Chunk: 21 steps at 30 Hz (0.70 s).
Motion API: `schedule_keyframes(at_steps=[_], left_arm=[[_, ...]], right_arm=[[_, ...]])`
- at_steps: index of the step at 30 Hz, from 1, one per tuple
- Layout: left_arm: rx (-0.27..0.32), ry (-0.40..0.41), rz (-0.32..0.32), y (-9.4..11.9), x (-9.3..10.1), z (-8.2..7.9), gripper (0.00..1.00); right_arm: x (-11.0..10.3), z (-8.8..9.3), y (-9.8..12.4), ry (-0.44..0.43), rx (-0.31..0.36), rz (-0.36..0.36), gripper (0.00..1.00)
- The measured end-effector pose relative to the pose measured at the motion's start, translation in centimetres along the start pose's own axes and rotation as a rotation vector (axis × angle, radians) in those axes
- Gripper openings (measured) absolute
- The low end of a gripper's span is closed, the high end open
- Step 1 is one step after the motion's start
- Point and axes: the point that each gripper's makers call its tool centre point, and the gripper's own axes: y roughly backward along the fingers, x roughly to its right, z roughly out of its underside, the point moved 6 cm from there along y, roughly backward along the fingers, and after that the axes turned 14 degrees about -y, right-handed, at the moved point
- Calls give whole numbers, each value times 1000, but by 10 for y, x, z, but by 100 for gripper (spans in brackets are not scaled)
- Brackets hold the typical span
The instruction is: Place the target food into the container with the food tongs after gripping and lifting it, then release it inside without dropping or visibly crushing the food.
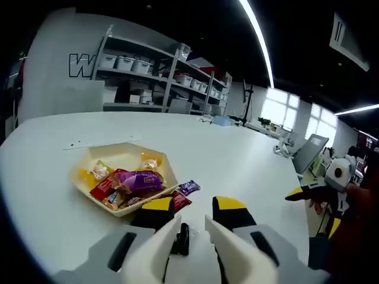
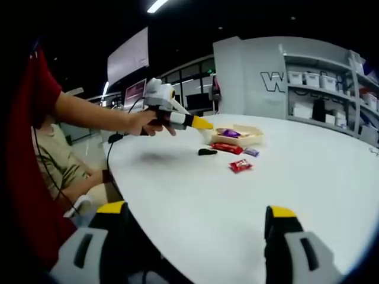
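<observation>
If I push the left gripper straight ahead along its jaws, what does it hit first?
Most likely the small black object lying on the white table between the left gripper's open jaws. Beyond it lie the red packet and the near rim of the beige tray of snacks. Depth is hard to judge.

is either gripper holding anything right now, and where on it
Nothing is held. The left gripper has open jaws above a small dark packet lying on the table. The right gripper is spread wide over bare tabletop.

White round table [image 1: 249, 160], shelving with bins [image 1: 160, 77], windows [image 1: 278, 109], ceiling striplight [image 1: 256, 35].
</observation>
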Motion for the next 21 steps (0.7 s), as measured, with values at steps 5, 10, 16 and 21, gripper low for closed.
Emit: schedule_keyframes(at_steps=[5, 10, 16, 21], left_arm=[[-23, -31, 1, -2, 0, 5, 25], [-40, -56, -8, -7, -1, 14, 26], [-67, -67, -9, -10, -9, 26, 27], [-66, -66, -10, -10, -11, 30, 26]], right_arm=[[-1, -1, 0, 2, 3, 0, 95], [-1, -1, 0, 3, 1, 0, 95], [-2, -1, 1, 2, 0, 2, 95], [-2, -1, 1, 3, 0, 2, 95]])
